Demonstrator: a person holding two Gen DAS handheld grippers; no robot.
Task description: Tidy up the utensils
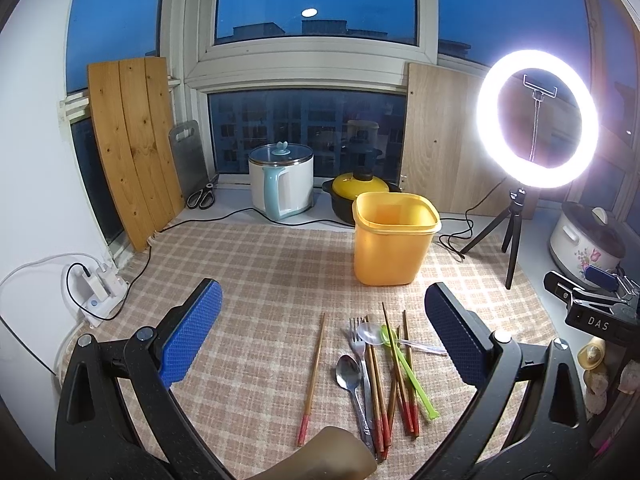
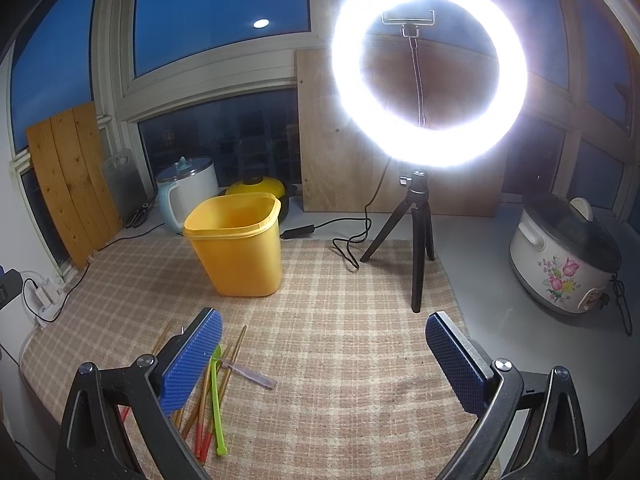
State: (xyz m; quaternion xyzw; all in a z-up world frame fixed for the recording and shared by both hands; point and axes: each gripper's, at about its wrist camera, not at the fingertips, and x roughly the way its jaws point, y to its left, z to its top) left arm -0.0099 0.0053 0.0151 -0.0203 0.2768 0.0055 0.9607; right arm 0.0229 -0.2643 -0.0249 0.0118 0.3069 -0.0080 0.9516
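A pile of utensils lies on the checked cloth (image 1: 260,280): a metal spoon (image 1: 349,372), a metal fork (image 1: 357,344), a clear plastic spoon (image 1: 372,334), a green plastic spoon (image 1: 404,372) and several red-tipped wooden chopsticks (image 1: 400,392). One chopstick (image 1: 313,376) lies apart to the left. An empty yellow tub (image 1: 392,236) stands upright behind them. My left gripper (image 1: 322,340) is open above the pile, holding nothing. My right gripper (image 2: 324,360) is open and empty; the pile (image 2: 216,392) lies by its left finger, the tub (image 2: 236,244) beyond.
A lit ring light on a tripod (image 1: 516,232) stands right of the tub, its cable (image 1: 456,236) on the counter. A kettle (image 1: 282,184), a yellow-lidded pot (image 1: 360,190), scissors (image 1: 202,196) and wooden boards (image 1: 132,140) line the window. A flowered cooker (image 2: 564,256) sits right; a power strip (image 1: 96,284) left.
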